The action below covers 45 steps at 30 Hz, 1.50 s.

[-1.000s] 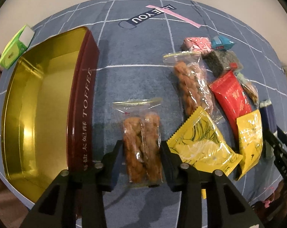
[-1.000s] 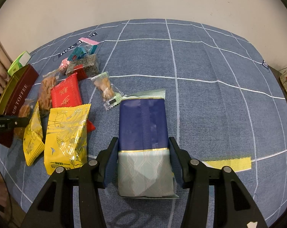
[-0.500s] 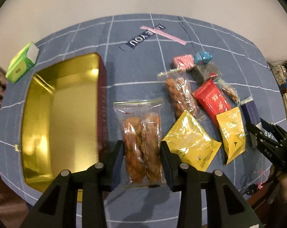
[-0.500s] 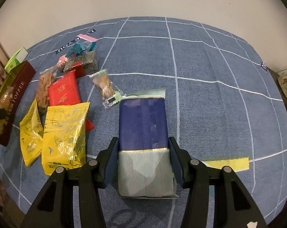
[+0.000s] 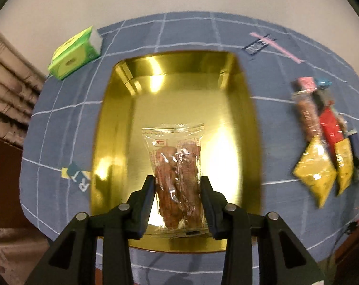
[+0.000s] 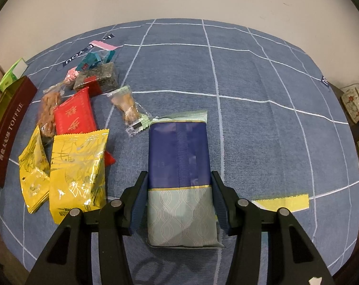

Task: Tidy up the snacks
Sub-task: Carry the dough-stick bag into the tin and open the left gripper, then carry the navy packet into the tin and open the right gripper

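My left gripper [image 5: 177, 190] is shut on a clear pack of brown twisted snacks [image 5: 176, 163] and holds it above the open gold tin [image 5: 113, 123]. The tin also shows in the right wrist view [image 6: 7, 133], dark red outside with the word TOFFEE. My right gripper [image 6: 179, 191] is shut on a blue and pale green packet [image 6: 179, 166], held just above the blue cloth. Loose snacks lie to its left: two yellow packs [image 6: 77, 171], a red pack [image 6: 73, 114], a clear nut pack [image 6: 128, 109], a dark bar [image 6: 101, 78].
A green tissue box [image 5: 76, 53] sits behind the tin at the cloth's far left. A yellow tape strip [image 6: 284, 200] lies right of my right gripper. The snack pile shows at the right edge of the left wrist view [image 5: 322, 137]. The table edge is near on both sides.
My left gripper has lifted the twisted snack pack off the cloth and carried it left, over the gold tin. My right gripper still holds the blue packet in the same place.
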### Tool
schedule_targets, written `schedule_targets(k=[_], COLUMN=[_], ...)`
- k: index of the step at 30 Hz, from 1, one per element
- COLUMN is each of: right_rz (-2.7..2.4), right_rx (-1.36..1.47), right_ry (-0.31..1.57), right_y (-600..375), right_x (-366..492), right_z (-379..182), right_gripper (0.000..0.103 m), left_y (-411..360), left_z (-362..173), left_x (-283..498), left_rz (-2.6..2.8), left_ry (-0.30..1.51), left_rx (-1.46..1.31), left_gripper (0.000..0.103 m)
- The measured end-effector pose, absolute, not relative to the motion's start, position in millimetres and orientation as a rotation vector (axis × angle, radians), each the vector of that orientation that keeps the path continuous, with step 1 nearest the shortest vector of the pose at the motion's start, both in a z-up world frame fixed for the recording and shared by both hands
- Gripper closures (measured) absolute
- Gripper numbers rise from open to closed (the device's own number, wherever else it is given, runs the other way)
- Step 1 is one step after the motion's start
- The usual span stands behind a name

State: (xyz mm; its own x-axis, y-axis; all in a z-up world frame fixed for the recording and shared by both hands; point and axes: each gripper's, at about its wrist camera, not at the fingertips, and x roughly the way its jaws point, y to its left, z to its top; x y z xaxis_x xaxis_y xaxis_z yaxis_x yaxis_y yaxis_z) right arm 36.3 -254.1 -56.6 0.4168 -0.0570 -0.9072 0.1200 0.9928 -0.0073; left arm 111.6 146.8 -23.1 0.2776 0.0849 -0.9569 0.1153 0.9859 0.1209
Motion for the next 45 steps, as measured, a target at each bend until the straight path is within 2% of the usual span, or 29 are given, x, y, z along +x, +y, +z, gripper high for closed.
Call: schedule_targets(k=[14,22,27,29,30,39,45], right_rz=[-0.163,-0.187,-0.193,-0.199,-0.202,-0.221,-0.152], right_rx=[0.074,0.073,0.076,0.072,0.071,0.092,0.072], right_ry=[1.153,1.154,1.146,1.139,1.137,1.069,1.008], right_y=[-251,-247,-247,-246,-246,-241,-201], right_x=[38,38,37,37,37,36,42], right_z=[-56,-55,-53,-51,-50,-16,18], right_gripper=[0.056,0.057,0.057,0.057,0.057,0.057,0.057], left_y=[178,182,179,178,178,174,183], left_z=[-64,-64,-61,-60,-58,-31,-8], left_x=[118,117,110,108,107,96,84], left_rz=[0.012,0.025,0.023,0.021,0.019,-0.021,0.022], left_ry=[1.354,1.337,1.322,1.313,1.309,1.228,1.148], left_rx=[0.248,0.249,0.242,0.242,0.234,0.164,0.139], left_gripper=[0.064,0.064,0.063,0.051,0.050,0.050,0.050])
